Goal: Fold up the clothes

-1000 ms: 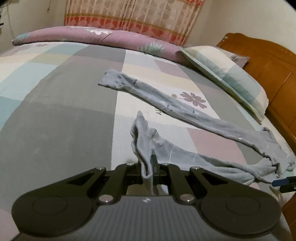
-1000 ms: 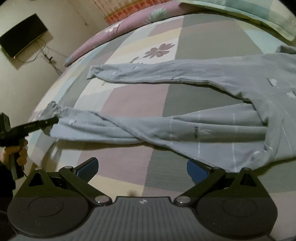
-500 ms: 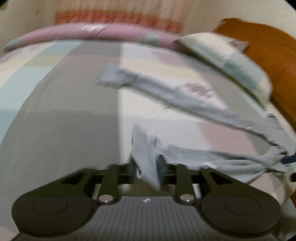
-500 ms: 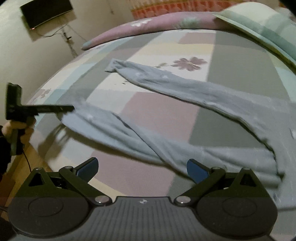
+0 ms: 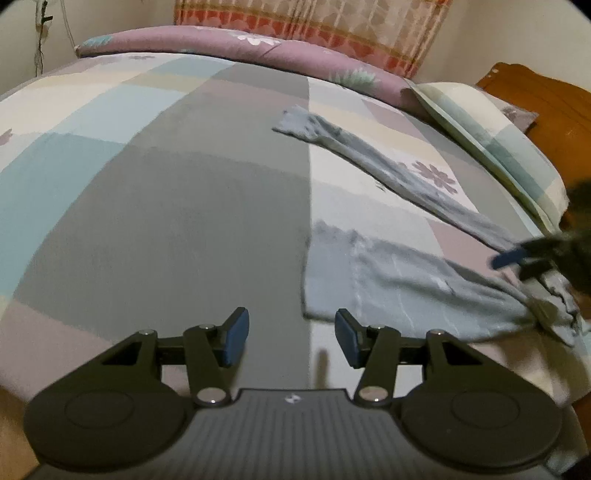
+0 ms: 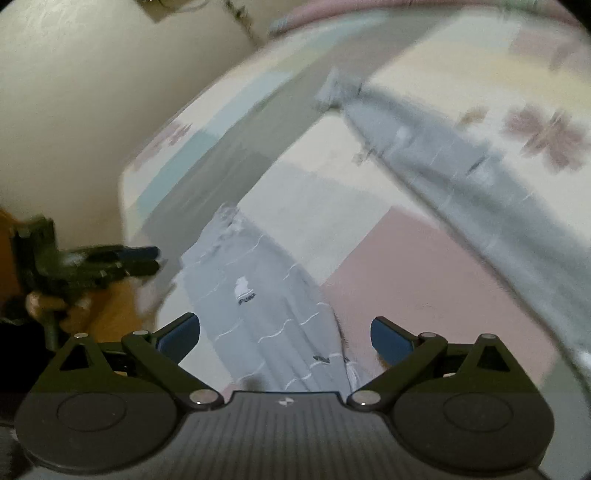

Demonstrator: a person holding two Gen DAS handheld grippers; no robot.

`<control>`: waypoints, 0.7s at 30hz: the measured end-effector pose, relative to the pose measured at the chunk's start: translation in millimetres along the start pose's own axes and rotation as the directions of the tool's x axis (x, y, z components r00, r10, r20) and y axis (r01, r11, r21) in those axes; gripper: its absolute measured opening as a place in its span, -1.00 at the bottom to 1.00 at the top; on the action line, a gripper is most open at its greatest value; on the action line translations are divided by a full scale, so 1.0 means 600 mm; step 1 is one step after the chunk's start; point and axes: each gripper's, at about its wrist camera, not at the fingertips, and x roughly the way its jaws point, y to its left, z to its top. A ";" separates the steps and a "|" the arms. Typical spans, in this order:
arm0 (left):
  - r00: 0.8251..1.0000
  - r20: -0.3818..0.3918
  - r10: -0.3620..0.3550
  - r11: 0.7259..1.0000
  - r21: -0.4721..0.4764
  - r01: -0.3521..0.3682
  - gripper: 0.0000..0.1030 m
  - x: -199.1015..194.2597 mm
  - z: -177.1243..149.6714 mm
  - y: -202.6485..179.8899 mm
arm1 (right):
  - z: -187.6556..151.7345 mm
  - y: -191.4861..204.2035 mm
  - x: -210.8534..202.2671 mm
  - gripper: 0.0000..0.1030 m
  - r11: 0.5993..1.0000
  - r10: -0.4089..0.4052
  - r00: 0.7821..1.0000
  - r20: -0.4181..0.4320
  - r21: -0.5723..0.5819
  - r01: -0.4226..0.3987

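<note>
1. The left gripper (image 5: 291,338) hangs low over the bed with its jaws spread wide and nothing between them; its blue pads (image 5: 233,336) sit apart above the grey patch of the bedspread (image 5: 166,221).
2. Just beyond its right-hand pad, toward 1 o'clock in the left wrist view, lies the near leg cuff of the grey leggings (image 5: 388,280), flat on the cover and not touching the gripper.
3. The right gripper (image 6: 284,334) is also wide open, holding nothing; the same leg of the leggings (image 6: 258,302) runs straight up between its blue pads (image 6: 391,339) toward 12 o'clock, with a small white logo on the fabric.
4. From the left wrist view the right gripper (image 5: 524,258) shows blurred at 3 o'clock, over the bunched waist end of the garment.
5. From the right wrist view the left gripper (image 6: 110,262) shows at 9 o'clock, off the bed's edge, gripped by a hand (image 6: 48,306).
6. The leggings' other leg stretches away toward 1 o'clock, its cuff lying on the seam between a grey and a cream patch.
7. Farther out, a striped pillow (image 5: 498,147) lies at 2 o'clock against a wooden headboard (image 5: 554,107), a mauve bolster (image 5: 240,51) runs across 12 o'clock, and a patterned curtain (image 5: 314,22) hangs behind it.
</note>
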 end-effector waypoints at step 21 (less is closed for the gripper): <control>0.986 -0.092 -0.140 0.971 0.181 0.155 0.05 0.038 0.007 -0.133 | 0.046 -0.071 0.078 0.91 0.917 0.382 0.915 -0.129 0.177 -0.358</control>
